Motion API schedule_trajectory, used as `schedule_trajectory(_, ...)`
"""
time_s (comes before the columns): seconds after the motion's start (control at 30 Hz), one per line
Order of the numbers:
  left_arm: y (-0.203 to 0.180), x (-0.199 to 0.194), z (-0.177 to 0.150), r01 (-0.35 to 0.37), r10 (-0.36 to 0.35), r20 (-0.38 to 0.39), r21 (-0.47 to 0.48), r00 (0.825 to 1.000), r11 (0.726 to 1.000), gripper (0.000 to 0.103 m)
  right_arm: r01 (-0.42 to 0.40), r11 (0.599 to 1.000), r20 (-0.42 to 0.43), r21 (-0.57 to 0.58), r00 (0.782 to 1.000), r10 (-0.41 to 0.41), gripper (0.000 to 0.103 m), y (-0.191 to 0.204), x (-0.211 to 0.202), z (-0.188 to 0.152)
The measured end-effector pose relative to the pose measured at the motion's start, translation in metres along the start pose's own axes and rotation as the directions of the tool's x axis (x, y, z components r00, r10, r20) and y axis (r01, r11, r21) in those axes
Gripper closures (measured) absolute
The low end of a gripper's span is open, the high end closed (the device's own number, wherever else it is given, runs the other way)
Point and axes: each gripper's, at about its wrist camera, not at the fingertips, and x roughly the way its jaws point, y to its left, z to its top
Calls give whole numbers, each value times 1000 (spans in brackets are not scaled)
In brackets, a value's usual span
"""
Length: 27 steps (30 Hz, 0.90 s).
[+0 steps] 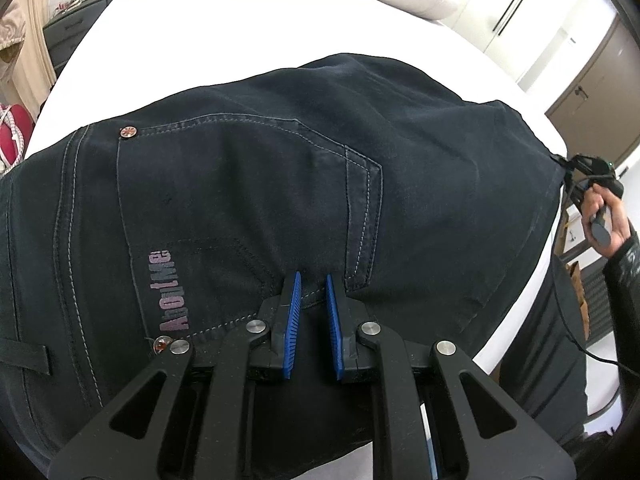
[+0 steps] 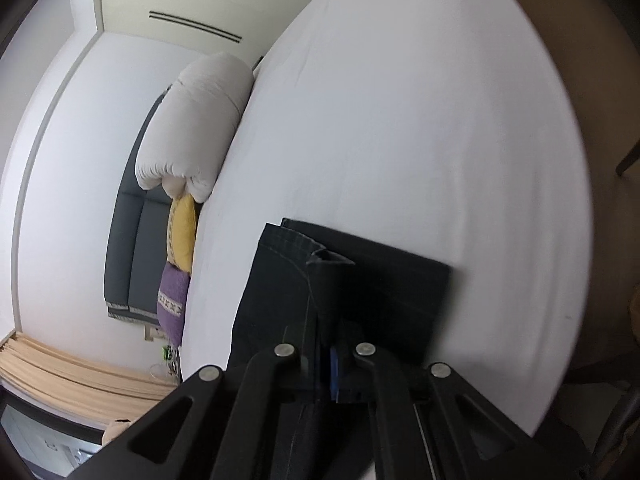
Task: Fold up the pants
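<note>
Dark navy pants (image 1: 260, 184) hang stretched above a white bed (image 1: 208, 40), back pocket and an "AboutMe" print facing me. My left gripper (image 1: 313, 280) pinches the fabric near the pocket seam between its blue pads (image 1: 292, 312). My right gripper (image 1: 580, 168) shows at the far right of the left wrist view, held in a hand, gripping the pants' far edge. In the right wrist view the right gripper (image 2: 326, 344) is shut on the pants' hem end (image 2: 360, 280) over the bed (image 2: 400, 120).
A rolled white duvet (image 2: 192, 128), a yellow pillow (image 2: 182, 236) and a purple pillow (image 2: 172, 300) lie at the bed's head. A grey headboard (image 2: 136, 240) stands behind them. A dark dresser (image 1: 68, 36) and wardrobe doors (image 1: 516, 0) flank the bed.
</note>
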Motion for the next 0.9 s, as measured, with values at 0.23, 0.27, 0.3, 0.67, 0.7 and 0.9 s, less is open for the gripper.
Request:
schedule_trajectory(0.23,7,-4,2,11,-11,-3,-5,1000,1000,91,5,999,1,35,1000,-5,99,-19,-5,0)
schedule_trajectory(0.27,7,-4,1,11,-11,-4,-5,1000,1000,91,4,999,1,40,1000,-4,100,-20,-5,0)
schedule_trajectory(0.3,9,-6,1,11,-11,-4,-4,1000,1000,90,1,999,3,50,1000,-1,100,-22,-6,1)
schedule_trajectory(0.67,29,-16,-7,57,-56,27,-59,998,997,90,-32,994,32,101,999,29,88,-39,-23,6)
schedule_trajectory(0.7,31,-17,-8,62,-60,31,-65,998,996,90,8,998,71,60,997,-12,74,-33,-35,6)
schedule_trajectory(0.9,39,-19,-12,77,-73,50,-80,996,994,90,-84,988,-39,-131,996,80,55,21,-78,-26)
